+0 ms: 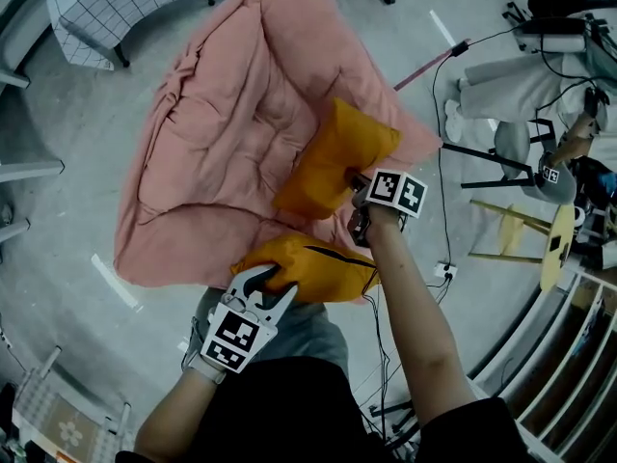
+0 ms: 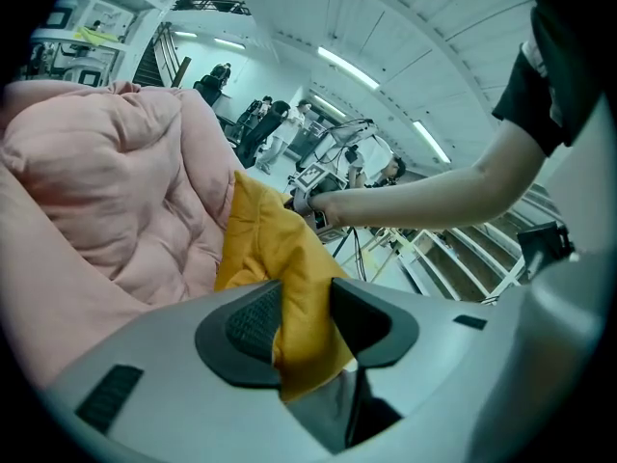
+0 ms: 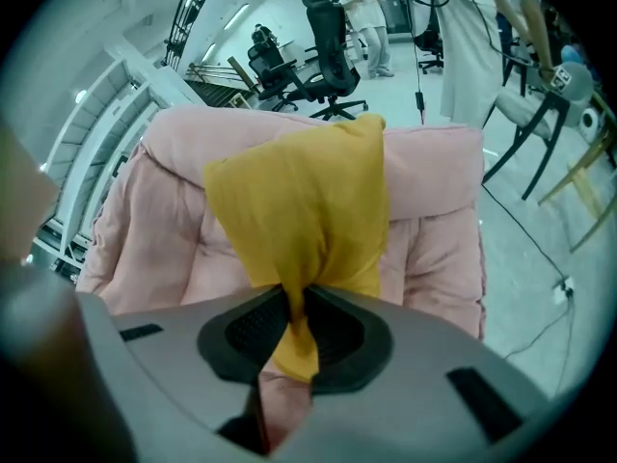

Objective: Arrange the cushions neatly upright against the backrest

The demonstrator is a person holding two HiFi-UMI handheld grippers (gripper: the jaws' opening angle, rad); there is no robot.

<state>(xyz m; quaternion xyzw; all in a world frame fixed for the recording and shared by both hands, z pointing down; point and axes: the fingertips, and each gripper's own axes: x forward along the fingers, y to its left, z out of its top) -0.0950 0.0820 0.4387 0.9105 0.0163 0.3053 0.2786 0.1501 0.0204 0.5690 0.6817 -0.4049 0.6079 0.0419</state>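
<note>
Up over the pink lounger, the far cushion, long axis slanting from lower left to upper right, one corner pinched thin in the right tongs. Across the lounger's front edge, the near cushion lengthwise, a thick fold clamped in the left tongs. Only in the right gripper view: far cushion before the backrest, top corner pointing up.

Left tongs, right tongs both pinched tight.

Both cushions orange-yellow; seat pink; cloth white w/ dark grid (floor grey).
</note>
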